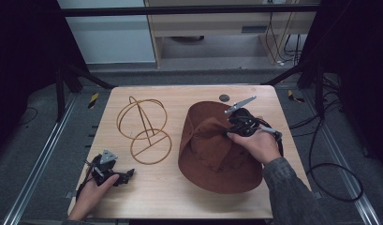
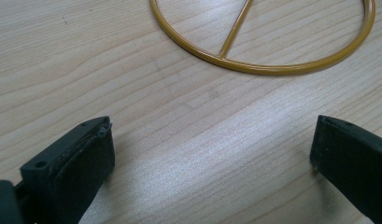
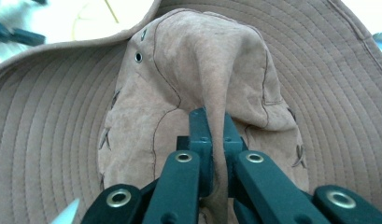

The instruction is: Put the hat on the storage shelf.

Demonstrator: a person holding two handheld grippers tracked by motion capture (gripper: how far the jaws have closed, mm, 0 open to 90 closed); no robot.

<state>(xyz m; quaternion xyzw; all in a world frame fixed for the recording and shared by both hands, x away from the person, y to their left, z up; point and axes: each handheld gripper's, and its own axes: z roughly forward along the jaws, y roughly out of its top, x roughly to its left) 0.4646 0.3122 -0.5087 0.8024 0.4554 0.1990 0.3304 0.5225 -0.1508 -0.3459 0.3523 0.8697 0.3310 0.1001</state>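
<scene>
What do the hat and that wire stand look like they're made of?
Hat: soft brown suede-like fabric, matte and napped, with a stitched brim and metal eyelets; it folds where the right gripper pinches it. Stand: thin rod, probably metal, with a glossy mustard-yellow coating.

Your right gripper pinches a fold of hat, hiding its pads; frame edge crops the stand's ring.

The high view looks forward and down from above the person's side onto the whole light wooden table. The left gripper view skims close over that tabletop toward the yellow wire hat stand, also seen from above. The right gripper view faces the brown suede wide-brimmed hat at close range.
</scene>
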